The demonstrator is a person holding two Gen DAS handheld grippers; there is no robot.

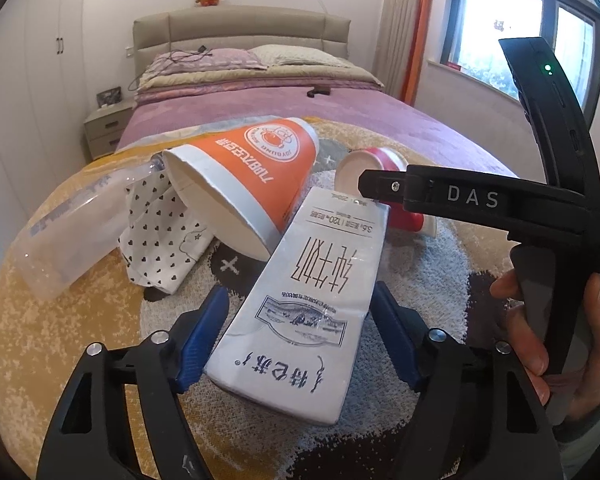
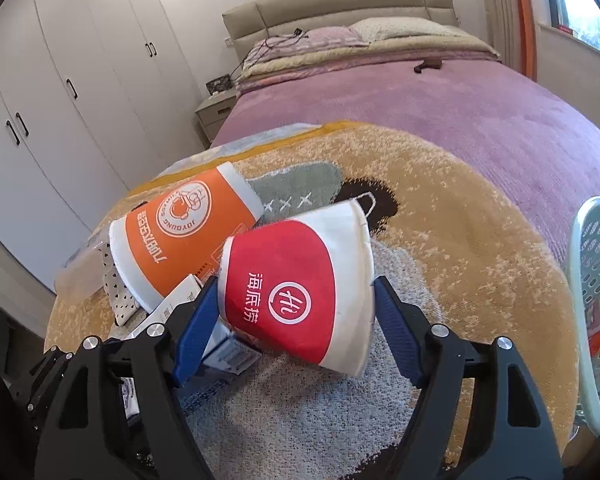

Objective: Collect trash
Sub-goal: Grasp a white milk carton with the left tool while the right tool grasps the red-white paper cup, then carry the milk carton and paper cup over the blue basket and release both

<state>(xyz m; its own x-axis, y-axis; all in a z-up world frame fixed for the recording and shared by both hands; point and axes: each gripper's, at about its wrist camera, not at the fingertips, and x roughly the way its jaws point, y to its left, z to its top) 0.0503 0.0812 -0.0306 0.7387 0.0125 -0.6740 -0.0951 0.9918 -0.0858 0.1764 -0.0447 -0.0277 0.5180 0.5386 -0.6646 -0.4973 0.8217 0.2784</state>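
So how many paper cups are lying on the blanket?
2. The orange cup lies on its side behind the milk carton; the red cup sits between the right tool's fingers. Others may be hidden.

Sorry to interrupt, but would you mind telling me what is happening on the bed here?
A person with two handheld grippers is clearing trash off a blanket on the bed. The left gripper straddles a white milk carton, open. The right gripper straddles a red paper cup, also open. An orange paper cup and a clear plastic bottle lie untouched. A perforated basket waits at the right.
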